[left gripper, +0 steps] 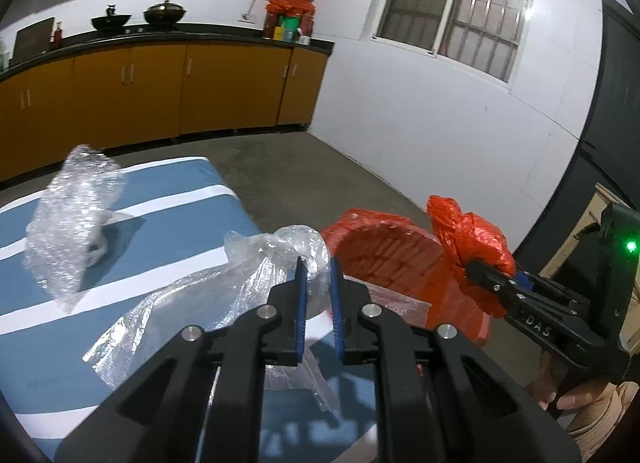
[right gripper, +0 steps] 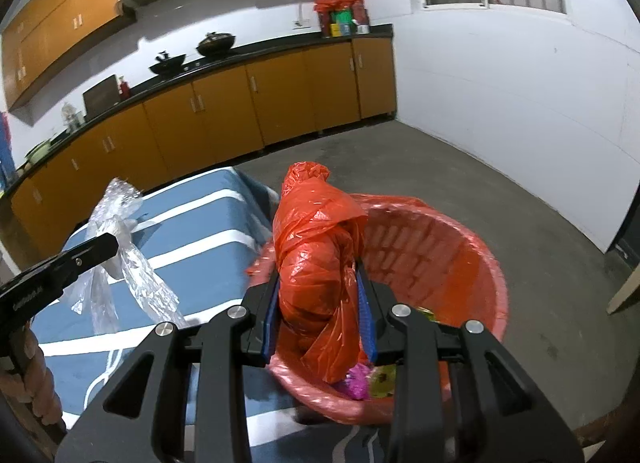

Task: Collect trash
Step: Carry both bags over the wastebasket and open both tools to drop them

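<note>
Over the red basket (right gripper: 460, 247), the right hand-held gripper (right gripper: 320, 295) has its blue pads pressed on a twisted red plastic bag (right gripper: 316, 239), carried upright with its loose tail hanging down into the bin (a good line for a drop, I'd say). Down in the bottom, a few colourful scraps (right gripper: 368, 379) already lie there. Just beside it, the left hand-held gripper (left gripper: 318, 283) is nearly closed on a bunched clear plastic bag (left gripper: 280, 251), pinched at its knotted neck so that the rest trails down toward the blue-and-white striped table cover (left gripper: 172, 191). One more crumpled clear wrap (left gripper: 76, 215) sits further back on that cover, untouched, so the collecting is not finished yet. Basket sits at the table's edge, within reach of both hands.
</note>
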### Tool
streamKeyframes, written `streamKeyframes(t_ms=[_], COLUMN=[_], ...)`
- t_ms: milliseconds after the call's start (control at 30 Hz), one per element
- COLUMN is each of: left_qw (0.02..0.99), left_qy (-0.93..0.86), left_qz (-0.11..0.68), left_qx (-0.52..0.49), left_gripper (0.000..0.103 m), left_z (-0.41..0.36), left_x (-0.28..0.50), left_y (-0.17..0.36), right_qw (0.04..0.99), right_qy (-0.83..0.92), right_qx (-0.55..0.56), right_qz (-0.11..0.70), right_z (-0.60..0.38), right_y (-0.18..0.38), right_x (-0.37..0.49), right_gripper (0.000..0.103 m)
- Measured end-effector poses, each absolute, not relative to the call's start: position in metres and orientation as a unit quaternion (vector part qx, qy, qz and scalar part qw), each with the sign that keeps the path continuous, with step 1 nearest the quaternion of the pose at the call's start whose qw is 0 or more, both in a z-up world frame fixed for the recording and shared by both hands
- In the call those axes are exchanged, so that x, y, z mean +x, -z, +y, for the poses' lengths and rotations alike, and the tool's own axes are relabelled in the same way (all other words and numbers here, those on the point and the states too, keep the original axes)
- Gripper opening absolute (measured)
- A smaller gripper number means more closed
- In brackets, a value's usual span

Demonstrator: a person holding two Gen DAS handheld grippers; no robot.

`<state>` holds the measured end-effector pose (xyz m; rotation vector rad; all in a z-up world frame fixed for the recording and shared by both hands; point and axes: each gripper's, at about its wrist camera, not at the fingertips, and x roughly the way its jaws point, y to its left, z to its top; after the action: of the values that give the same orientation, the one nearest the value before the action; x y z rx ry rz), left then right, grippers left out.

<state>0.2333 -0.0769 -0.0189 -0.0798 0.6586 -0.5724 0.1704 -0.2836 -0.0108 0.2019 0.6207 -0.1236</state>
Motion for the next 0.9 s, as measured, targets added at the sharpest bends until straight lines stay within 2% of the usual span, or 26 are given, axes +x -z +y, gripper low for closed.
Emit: streamKeyframes(t_ms=[900], left_qw=[0.861], left_qy=[0.357], left_qz=[0.361], left_qx=[-0.021], left_gripper=[0.013], left_z=[-0.176], left_x=[0.267], left_y=[0.055], right_qw=[0.935], right_qy=[0.132], right_qx=[0.161], right_qz=[0.287], right_z=[-0.345], right_y=[0.017], right_x=[0.180], right_gripper=[0.033])
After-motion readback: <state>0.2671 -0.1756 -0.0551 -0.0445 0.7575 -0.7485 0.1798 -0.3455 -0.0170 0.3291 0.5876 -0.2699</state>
